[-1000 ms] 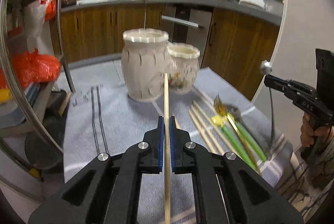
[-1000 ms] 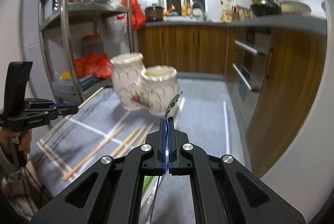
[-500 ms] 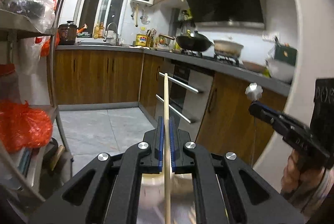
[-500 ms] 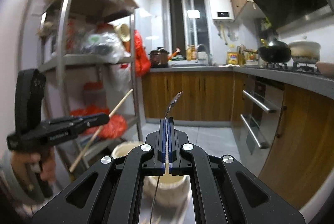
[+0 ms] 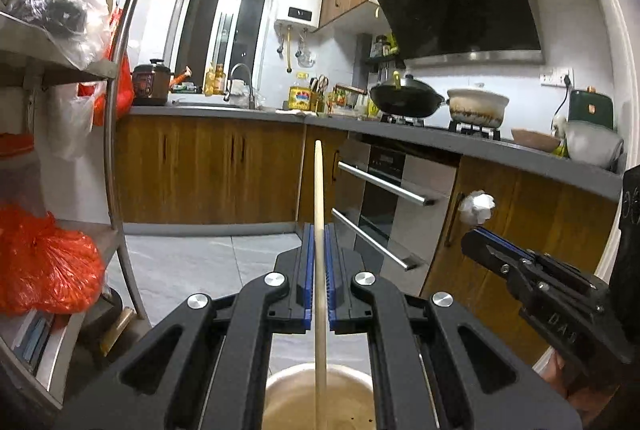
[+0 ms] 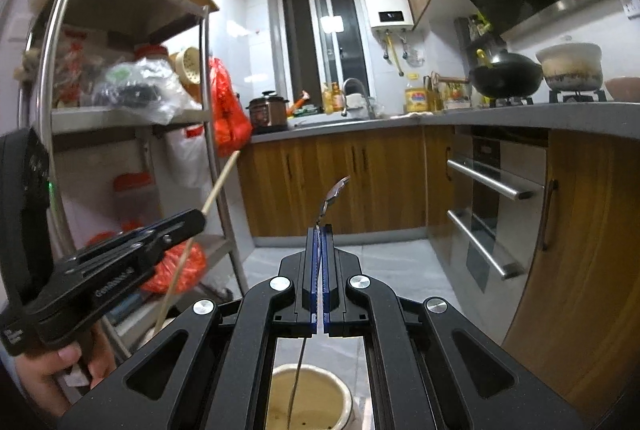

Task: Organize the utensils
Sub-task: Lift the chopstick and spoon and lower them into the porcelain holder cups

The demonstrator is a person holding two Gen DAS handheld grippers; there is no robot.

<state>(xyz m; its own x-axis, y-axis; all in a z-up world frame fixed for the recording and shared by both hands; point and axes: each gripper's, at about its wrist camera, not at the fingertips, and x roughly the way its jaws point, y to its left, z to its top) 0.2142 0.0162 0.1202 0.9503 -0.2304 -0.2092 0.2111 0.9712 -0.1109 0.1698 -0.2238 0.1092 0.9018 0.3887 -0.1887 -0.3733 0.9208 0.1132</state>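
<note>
On my far left stands a metal shelf (image 5: 116,133) with plastic bags on it, and its near edge is cut off by the dark rim of the view. An orange bag (image 5: 44,266) sits on a lower shelf; I cannot tell what is inside it

My left gripper (image 5: 318,270) has its jaws squeezed on a chopstick (image 5: 318,197). The stick stands straight up between the blue pads (image 5: 307,270). Its top pokes out above the jaws. Its bottom end goes down over the open mouth of a jar (image 5: 280,386), which is blurry and cut off at the bottom of the view. I cannot tell if the stick touches the inside of the jar

To the right I see my right gripper (image 5: 474,244) from the side, holding a spoon (image 5: 476,207). The spoon's bowl is a bright white blur, and I can only see its top. My hand (image 5: 560,374) under it is mostly hidden

In the right wrist view, my left gripper (image 6: 198,220) shows at the left, with the chopstick (image 6: 222,179) leaning up and to the right through it. My left hand (image 6: 44,370) is half out of the view

In the middle, my right gripper (image 6: 319,270) has its jaws pressed together on the thin spoon (image 6: 334,195). The bowl sticks up above the jaws. The thin handle hangs down into a cream jar (image 6: 340,390), whose bottom is cut off. Where the handle ends is too dim to make out

On the right are an oven (image 6: 492,197) and wood cabinets (image 6: 580,250)
</note>
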